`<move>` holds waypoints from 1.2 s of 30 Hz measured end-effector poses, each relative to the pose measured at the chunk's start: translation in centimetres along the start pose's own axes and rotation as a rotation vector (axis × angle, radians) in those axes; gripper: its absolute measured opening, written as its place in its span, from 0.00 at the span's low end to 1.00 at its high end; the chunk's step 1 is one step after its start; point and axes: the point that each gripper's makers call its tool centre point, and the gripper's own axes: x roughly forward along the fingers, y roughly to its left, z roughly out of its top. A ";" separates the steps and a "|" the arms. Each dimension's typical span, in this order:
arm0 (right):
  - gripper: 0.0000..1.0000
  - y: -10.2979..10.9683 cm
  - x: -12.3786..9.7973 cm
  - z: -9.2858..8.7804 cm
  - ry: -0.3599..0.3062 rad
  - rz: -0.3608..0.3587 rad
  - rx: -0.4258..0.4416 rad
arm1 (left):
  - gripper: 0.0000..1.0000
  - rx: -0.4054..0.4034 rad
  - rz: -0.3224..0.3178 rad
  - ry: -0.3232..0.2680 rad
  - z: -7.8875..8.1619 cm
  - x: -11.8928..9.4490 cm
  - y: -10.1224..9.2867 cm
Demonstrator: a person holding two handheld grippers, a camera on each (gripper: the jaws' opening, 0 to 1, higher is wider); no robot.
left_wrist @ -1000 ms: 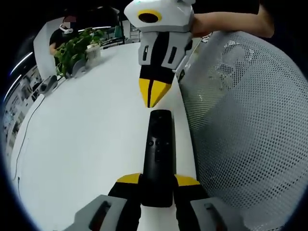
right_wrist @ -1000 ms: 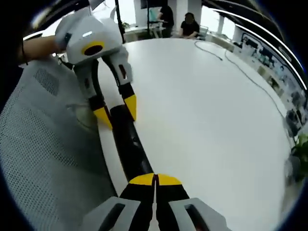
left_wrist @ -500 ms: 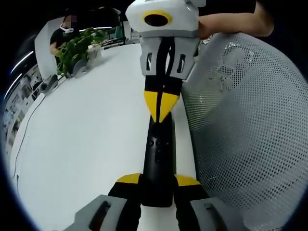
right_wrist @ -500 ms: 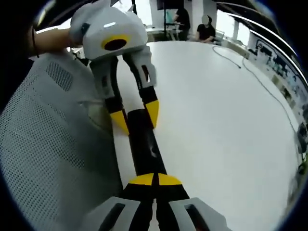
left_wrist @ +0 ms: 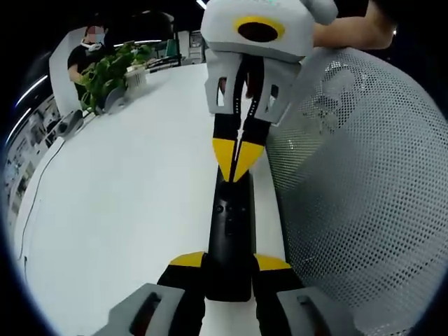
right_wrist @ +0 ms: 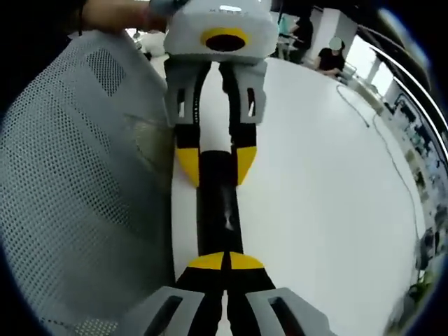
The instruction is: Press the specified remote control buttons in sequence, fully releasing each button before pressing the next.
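Remote control (left_wrist: 229, 234) lies on the white desk (left_wrist: 126, 203), its near end pinched by the left hand-held gripper (left_wrist: 229, 269), while the right hand-held gripper (left_wrist: 236, 162), tips pressed together, has come down onto its far end, probably starting a button press.

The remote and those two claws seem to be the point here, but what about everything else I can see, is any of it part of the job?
Part of the job:
remote, held by the left claw
right claw, shut, tip on the remote

Just lying about:
mesh chair back
white table
potted plant
cable on the table
people seated at the far end
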 end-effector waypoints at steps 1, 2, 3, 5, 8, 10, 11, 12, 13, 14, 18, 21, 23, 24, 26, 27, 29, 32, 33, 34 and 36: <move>0.00 0.0 0.0 0.0 -0.004 -0.003 0.002 | 0.26 -0.001 -0.001 -0.001 0.0 0.0 0.0; 0.00 -0.1 -0.1 0.0 -0.013 -0.006 0.012 | 0.25 0.000 -0.002 -0.002 0.0 0.0 0.0; 0.00 -0.2 -0.1 0.0 -0.038 -0.005 0.045 | 0.25 0.000 -0.001 -0.002 0.0 0.0 0.0; 0.00 -0.2 -0.2 0.1 -0.086 0.017 0.098 | 0.25 -0.001 0.000 -0.001 0.0 0.0 0.0; 0.00 -0.2 -0.3 0.0 -0.077 0.024 0.119 | 0.26 -0.009 0.001 -0.005 0.0 0.0 0.0; 0.00 -0.1 -0.3 0.1 -0.063 0.013 0.062 | 0.26 -0.022 -0.002 -0.014 0.1 0.0 0.1; 0.01 0.1 -0.2 0.2 -0.065 0.009 0.067 | 0.26 -0.024 -0.002 -0.015 0.1 0.0 0.1; 0.06 0.0 -0.2 0.4 -0.078 0.008 0.079 | 0.26 -0.031 -0.002 -0.016 0.1 0.0 0.0; 0.06 0.0 -0.2 0.6 -0.087 0.017 0.102 | 0.26 -0.025 -0.002 -0.016 0.1 0.0 0.0; 0.02 0.0 -0.2 0.6 -0.092 0.023 0.099 | 0.26 -0.024 -0.002 -0.015 0.1 0.0 0.0; 0.01 -0.1 0.0 0.2 -0.076 0.026 0.126 | 0.26 -0.026 -0.004 -0.017 0.1 0.0 0.0; 0.03 -0.2 -0.2 0.3 -0.087 0.024 0.126 | 0.26 -0.025 -0.005 -0.018 0.1 -0.1 0.0; 0.03 -0.1 -0.1 0.3 -0.084 0.025 0.117 | 0.26 -0.027 -0.007 -0.021 0.1 0.0 0.1; 0.04 0.0 -0.1 0.4 -0.084 0.027 0.119 | 0.26 -0.026 -0.007 -0.020 0.1 0.0 0.1; 0.05 0.0 -0.1 0.4 -0.086 0.029 0.120 | 0.26 -0.022 -0.007 -0.018 0.1 0.0 0.1; 0.05 0.0 -0.1 0.4 -0.086 0.030 0.118 | 0.26 -0.019 -0.007 -0.017 0.1 0.0 0.1; 0.05 -0.1 0.0 0.4 -0.080 0.032 0.132 | 0.26 -0.015 -0.008 -0.015 0.1 0.0 0.1; 0.04 -0.2 0.2 0.5 -0.053 0.029 0.149 | 0.25 -0.009 -0.009 -0.013 0.1 0.0 0.1; 0.04 -0.2 0.2 0.4 -0.041 0.026 0.166 | 0.25 -0.006 -0.010 -0.012 0.1 0.0 0.1; 0.04 -0.2 0.2 0.5 -0.034 0.027 0.166 | 0.25 -0.003 -0.010 -0.011 0.1 0.0 0.1; 0.04 -0.2 0.3 0.4 -0.024 0.023 0.166 | 0.25 0.001 -0.013 -0.013 0.1 0.0 0.1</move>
